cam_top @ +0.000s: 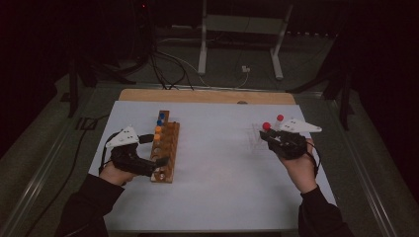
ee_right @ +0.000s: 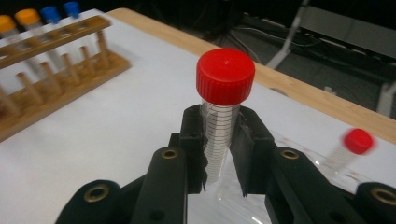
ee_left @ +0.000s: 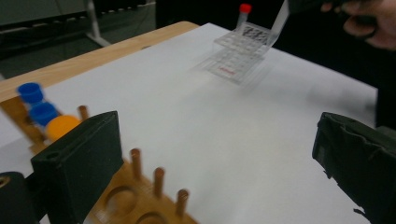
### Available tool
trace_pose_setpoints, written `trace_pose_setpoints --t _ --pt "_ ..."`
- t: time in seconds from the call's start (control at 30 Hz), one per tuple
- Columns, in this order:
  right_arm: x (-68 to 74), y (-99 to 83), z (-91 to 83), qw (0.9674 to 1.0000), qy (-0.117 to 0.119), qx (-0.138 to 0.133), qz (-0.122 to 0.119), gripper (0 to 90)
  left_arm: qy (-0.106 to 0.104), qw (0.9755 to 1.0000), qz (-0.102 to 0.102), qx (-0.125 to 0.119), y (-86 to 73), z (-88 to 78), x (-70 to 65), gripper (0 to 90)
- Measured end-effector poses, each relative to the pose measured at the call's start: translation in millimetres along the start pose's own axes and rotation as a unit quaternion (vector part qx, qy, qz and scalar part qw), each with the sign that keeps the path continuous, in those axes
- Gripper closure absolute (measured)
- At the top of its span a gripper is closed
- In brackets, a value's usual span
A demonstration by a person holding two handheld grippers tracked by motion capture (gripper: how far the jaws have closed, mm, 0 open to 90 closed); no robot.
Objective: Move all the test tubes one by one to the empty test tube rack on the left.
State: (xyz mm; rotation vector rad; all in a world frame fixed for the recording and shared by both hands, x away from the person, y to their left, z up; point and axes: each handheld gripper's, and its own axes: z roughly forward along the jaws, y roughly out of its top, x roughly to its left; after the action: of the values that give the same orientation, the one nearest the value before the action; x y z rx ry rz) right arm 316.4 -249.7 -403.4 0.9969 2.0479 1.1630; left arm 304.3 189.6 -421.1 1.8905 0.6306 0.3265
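Gripping a red-capped tube [ee_right: 219, 126] — right gripper [ee_right: 219, 154] jaws clenched; left gripper [ee_left: 210, 158] jaws released.

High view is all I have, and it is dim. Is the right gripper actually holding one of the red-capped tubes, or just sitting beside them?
Observer: Holding. In the right gripper view the right gripper has both jaws closed on the clear graduated body of a red-capped tube, below its cap.
Operator: And the second red one?
Observer: The other red-capped tube stands apart in the clear plastic rack, untouched.
Operator: Is the left gripper on anything?
Observer: No. The left gripper view shows the left gripper with jaws wide apart, nothing between them, at the near end of the wooden rack.
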Motion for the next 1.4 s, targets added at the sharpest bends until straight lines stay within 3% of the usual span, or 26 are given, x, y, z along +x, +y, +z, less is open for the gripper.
trace_pose_setpoints --t 0.47,0.83,1.07,1.4 --pt "49.4 -4.5 16.5 0.9969 0.067 0.01 -0.04 75.2 -0.041 0.9989 0.023 0.001 19.9 23.1 -26.1 2.7" --pt "87.2 -11.6 30.1 0.9896 0.123 0.026 -0.07 75.2 -0.085 0.9957 0.037 0.002 30.9 47.8 -46.6 8.7" --pt "107.6 -12.8 35.5 0.9848 0.146 0.032 -0.088 75.1 -0.098 0.9943 0.043 0.008 33.1 62.3 -56.7 23.7" --pt "117.9 -11.7 38.7 0.9815 0.163 0.034 -0.095 75.2 -0.1 0.9932 0.054 0.025 32.6 79.4 -65.1 47.8"
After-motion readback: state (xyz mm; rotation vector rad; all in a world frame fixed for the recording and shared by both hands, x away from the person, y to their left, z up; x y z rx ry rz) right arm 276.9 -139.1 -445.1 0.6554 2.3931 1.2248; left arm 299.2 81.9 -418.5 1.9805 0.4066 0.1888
